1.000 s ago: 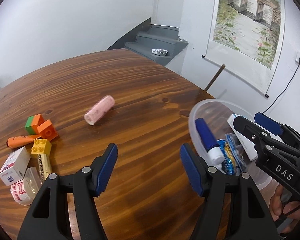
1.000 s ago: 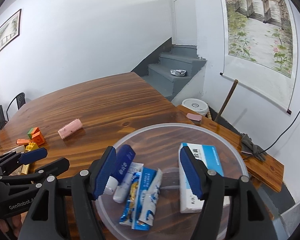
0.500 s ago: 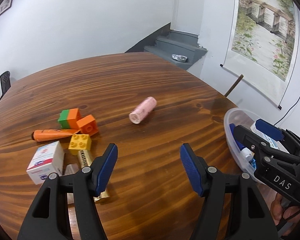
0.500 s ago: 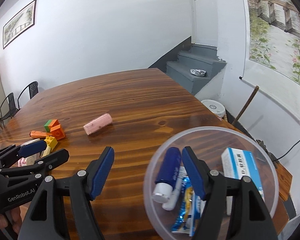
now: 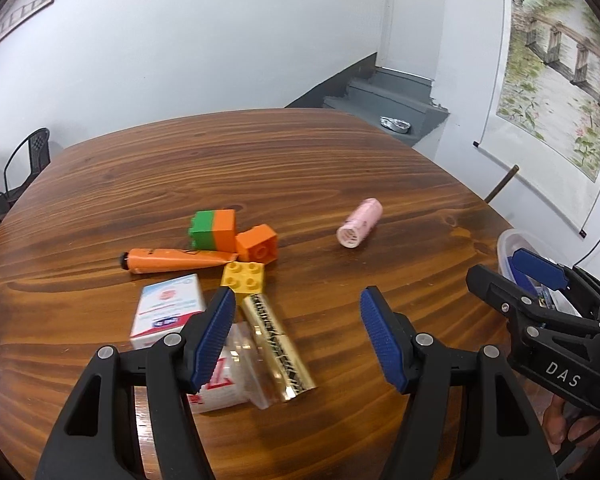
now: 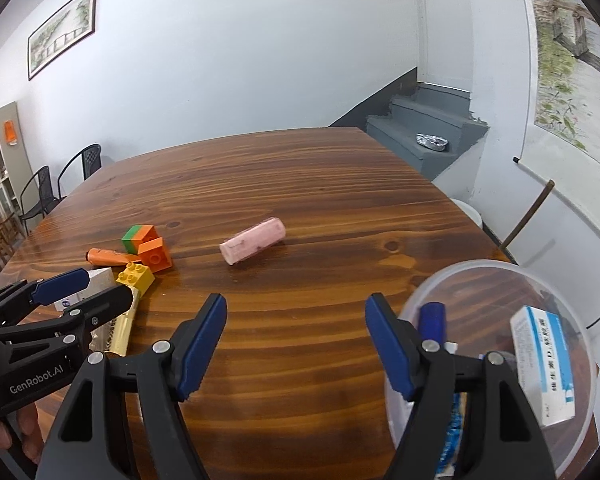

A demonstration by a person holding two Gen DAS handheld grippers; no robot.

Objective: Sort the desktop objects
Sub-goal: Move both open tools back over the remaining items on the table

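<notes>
Scene: we work at a round wooden bench (image 5: 340, 168), sorting loose desktop objects into a clear plastic tub (image 6: 500, 276) that sits at the bench's right edge.
Landmark: we place everything by the tub, since it appears to be the collecting point.
Tub contents: a white-and-blue box (image 6: 544, 364), a blue-capped tube (image 6: 432, 318) and a blue packet lie inside, apparently already sorted.
Left gripper (image 5: 298, 338): its fingers stand wide apart with nothing between them, poised over the pile far to the left of the tub, likely to choose the next item.
Right gripper (image 6: 296, 346): its jaws are opening, empty, just left of the tub above bare wood.
Pile: a gold tube (image 5: 278, 346), a white carton (image 5: 168, 308), a clear sachet (image 5: 220, 384), a yellow brick (image 5: 244, 278), an orange brick (image 5: 257, 243), a green-and-orange block (image 5: 214, 229) and an orange tube (image 5: 176, 261) crowd together, some touching, which we judge makes a clean pick awkward.
Pink roll (image 5: 359, 227): it lies alone on its side between pile and tub, free to roll if nudged.
Progress: we judge the sorting partly done.
</notes>
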